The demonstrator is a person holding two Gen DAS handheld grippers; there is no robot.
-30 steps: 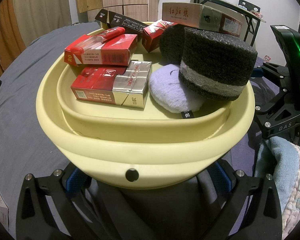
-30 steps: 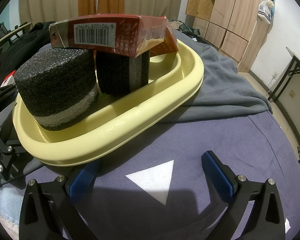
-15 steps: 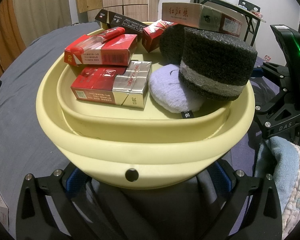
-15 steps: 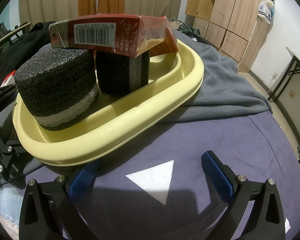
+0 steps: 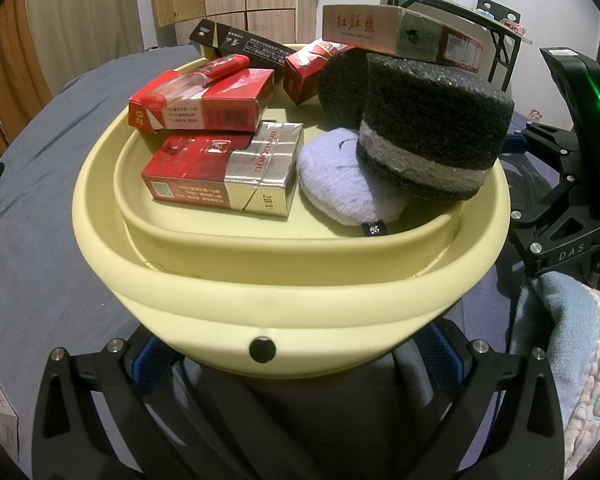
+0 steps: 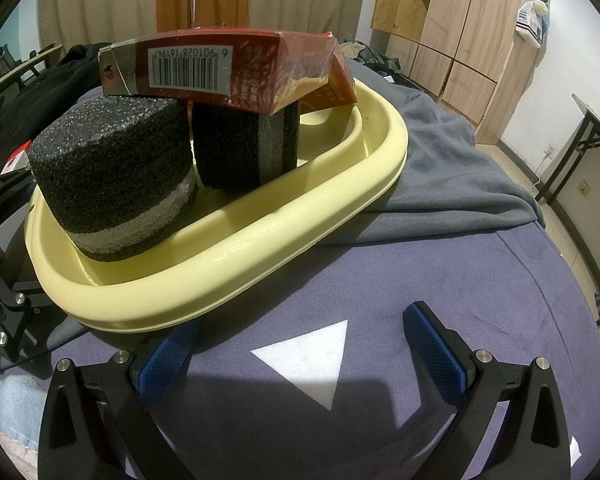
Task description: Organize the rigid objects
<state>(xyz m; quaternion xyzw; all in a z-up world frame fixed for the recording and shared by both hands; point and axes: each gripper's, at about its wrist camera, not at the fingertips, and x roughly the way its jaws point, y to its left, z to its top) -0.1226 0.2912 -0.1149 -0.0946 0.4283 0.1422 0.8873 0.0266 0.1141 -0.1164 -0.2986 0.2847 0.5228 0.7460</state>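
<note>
The yellow tray (image 5: 292, 292), crowded with red cigarette packs (image 5: 224, 176) and black foam pucks (image 5: 432, 128), filled the frame centre, blocking the left gripper (image 5: 296, 364); both the left and right gripper (image 6: 300, 344) stood spread, empty.

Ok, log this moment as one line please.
left gripper: open, straddling yellow tray rim | right gripper: open, empty, over bedspread | tray: boxes, foam blocks loaded

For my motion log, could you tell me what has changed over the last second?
Nothing has visibly changed. The yellow tray and its boxes and sponges sit as before. The left gripper stays open around the tray's near end, and the right gripper stays open beside the tray.
</note>
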